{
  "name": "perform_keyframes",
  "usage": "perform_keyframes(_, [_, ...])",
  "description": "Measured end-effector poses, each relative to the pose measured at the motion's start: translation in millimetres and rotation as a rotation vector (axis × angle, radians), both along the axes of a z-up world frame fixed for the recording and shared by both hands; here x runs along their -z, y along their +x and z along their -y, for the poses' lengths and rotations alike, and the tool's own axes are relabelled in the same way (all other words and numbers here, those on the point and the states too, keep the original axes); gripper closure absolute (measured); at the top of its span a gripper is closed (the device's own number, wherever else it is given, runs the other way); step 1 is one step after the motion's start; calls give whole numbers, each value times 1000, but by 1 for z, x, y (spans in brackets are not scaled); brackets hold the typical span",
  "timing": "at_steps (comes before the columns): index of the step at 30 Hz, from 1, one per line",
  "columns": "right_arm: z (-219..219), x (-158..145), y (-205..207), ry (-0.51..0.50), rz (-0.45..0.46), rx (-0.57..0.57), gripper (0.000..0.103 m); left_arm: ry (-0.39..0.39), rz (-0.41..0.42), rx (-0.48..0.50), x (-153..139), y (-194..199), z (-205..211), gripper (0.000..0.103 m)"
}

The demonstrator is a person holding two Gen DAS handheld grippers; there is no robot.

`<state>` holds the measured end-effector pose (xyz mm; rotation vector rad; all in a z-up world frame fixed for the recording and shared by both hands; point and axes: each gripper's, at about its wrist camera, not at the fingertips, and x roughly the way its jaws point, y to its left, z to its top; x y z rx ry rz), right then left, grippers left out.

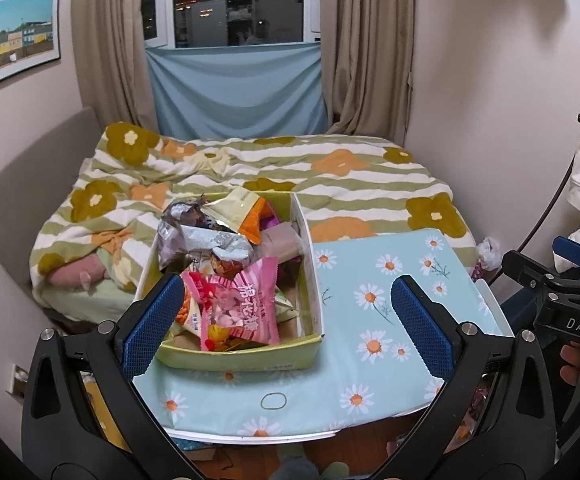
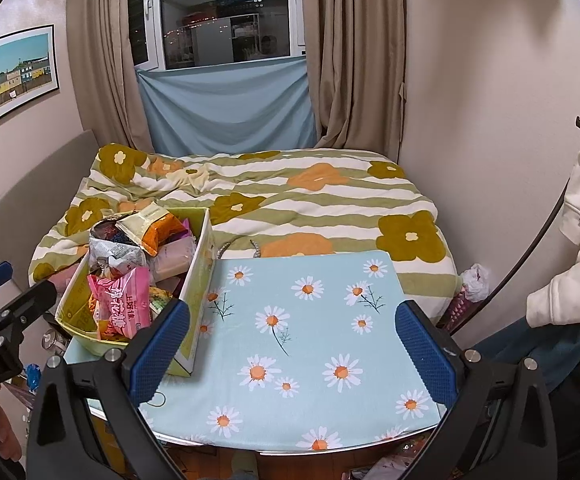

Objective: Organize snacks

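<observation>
Nearest, the left gripper point(image 1: 286, 320) and right gripper point(image 2: 292, 348) hang over the table's point(image 2: 310, 412) near edge, both with fingers wide apart and holding nothing. Farther left, the snacks point(image 1: 230, 280) lie heaped in a box point(image 1: 242, 358), fitting either a finished gathering or a pile awaiting sorting. Beyond lies the bed point(image 2: 310, 196).

Floral-quilted bed point(image 2: 250, 200), beige curtains point(image 2: 354, 56), dark window point(image 2: 226, 12), possibly night

One snack box point(image 1: 226, 358) at nine o'clock, one pink packet point(image 1: 246, 300) on top, and two grippers: left gripper point(image 1: 288, 320), right gripper point(image 2: 292, 346).
</observation>
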<state>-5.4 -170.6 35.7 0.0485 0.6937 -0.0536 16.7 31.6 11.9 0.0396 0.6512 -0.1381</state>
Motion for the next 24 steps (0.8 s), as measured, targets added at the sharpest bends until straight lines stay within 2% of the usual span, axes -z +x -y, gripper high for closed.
perform_keyframes(12, [-1, -1, 0, 0, -1, 0, 1, 6, 11, -31, -2, 3, 3, 0])
perform_keyframes(24, [2, -1, 1, 1, -1, 0, 1, -12, 17, -7, 1, 4, 4, 0])
